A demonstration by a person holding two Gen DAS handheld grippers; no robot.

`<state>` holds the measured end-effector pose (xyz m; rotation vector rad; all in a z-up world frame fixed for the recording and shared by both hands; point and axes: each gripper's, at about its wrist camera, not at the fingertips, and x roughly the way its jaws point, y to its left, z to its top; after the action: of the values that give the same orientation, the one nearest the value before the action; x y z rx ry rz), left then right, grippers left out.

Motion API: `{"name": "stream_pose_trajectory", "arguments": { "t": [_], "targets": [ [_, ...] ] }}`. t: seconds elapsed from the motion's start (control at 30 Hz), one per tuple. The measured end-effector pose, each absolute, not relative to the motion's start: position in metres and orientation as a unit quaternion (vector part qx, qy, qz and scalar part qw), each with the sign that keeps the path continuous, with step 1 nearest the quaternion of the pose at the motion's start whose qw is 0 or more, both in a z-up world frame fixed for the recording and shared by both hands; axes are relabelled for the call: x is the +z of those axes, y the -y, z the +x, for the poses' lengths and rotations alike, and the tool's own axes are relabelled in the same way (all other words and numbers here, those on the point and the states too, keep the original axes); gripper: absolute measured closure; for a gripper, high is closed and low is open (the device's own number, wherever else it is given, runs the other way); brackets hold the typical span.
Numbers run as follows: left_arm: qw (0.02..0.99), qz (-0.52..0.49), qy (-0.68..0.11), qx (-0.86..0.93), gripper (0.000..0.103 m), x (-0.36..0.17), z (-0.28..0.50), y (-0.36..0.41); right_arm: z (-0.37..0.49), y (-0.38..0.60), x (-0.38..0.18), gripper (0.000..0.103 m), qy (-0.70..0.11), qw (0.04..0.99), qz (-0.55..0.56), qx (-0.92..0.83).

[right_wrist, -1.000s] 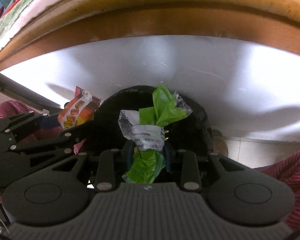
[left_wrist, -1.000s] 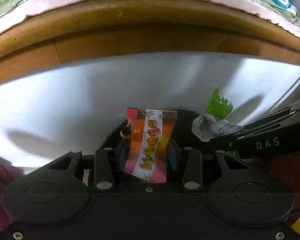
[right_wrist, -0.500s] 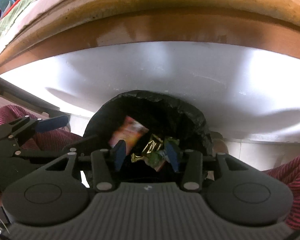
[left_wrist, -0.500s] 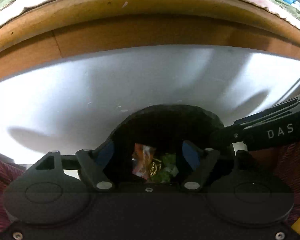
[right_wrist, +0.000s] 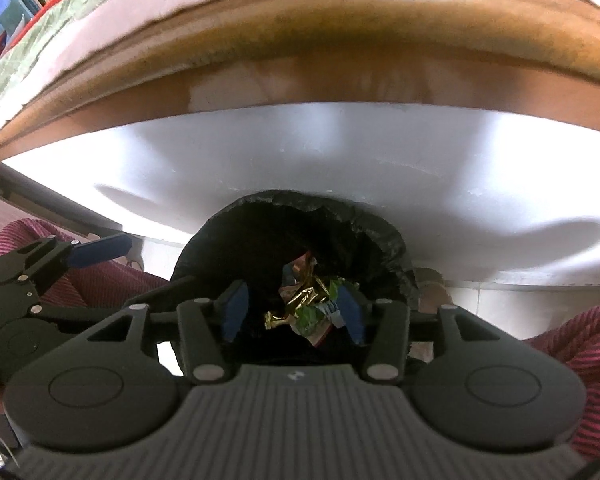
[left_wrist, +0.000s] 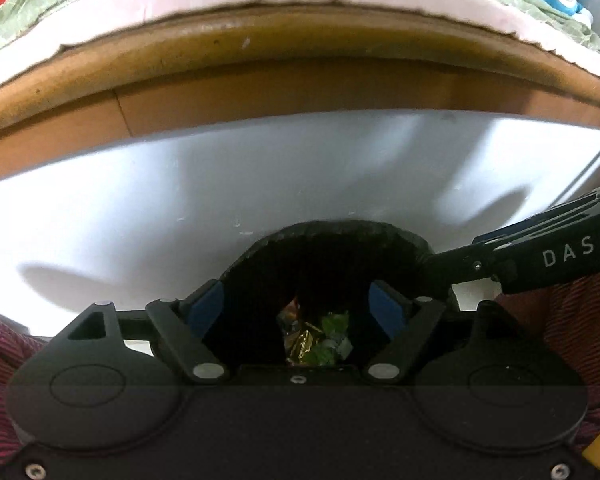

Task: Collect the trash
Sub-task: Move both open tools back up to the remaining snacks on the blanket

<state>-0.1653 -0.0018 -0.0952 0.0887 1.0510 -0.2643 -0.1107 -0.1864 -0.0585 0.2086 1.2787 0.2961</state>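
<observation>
below both opening, empty claws (left_wrist: 296, 308) (right_wrist: 294, 308), wrappers (right_wrist: 308, 308) lie in the black-lined bin (right_wrist: 384, 240).

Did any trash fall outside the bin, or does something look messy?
Nothing stands out. The wrappers lie inside the black bin, none on its rim or the floor beside it. Both grippers are opening above it with nothing between their fingers.

Left gripper (left_wrist: 296, 308), right gripper (right_wrist: 292, 314): opening, empty

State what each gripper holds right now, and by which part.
Nothing is held. The left gripper and right gripper both have jaws opening with nothing between the pads; the wrappers lie loose down inside the black bin bag below them.
</observation>
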Motion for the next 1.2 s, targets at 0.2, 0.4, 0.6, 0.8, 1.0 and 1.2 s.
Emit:
{"name": "stream_pose_trajectory", "arguments": {
  "t": [0.2,0.4,0.6,0.8,1.0,1.2],
  "targets": [
    [0.869,0.049,-0.475,-0.133,0.023,-0.075,-0.174,0.001,-0.116,0.188,-0.04,0.032,-0.576,0.801,0.093,0.138],
    [0.882,0.058,-0.446,-0.145,0.021,-0.049,-0.184,0.005,-0.123,0.192,-0.014,0.028,-0.549,0.819,0.087,0.14],
    [0.899,0.063,-0.405,-0.157,0.017,-0.013,-0.194,0.004,-0.131,0.198,0.02,0.027,-0.514,0.841,0.083,0.146],
    [0.916,0.071,-0.361,-0.163,0.014,0.03,-0.193,0.003,-0.132,0.203,0.062,0.023,-0.471,0.865,0.075,0.155],
    [0.933,0.057,-0.321,-0.153,0.011,0.072,-0.176,-0.004,-0.119,0.214,0.101,0.021,-0.425,0.89,0.081,0.147],
    [0.943,0.047,-0.296,-0.143,0.01,0.105,-0.146,-0.006,-0.098,0.223,0.127,0.02,-0.393,0.905,0.091,0.134]
  ]
}}
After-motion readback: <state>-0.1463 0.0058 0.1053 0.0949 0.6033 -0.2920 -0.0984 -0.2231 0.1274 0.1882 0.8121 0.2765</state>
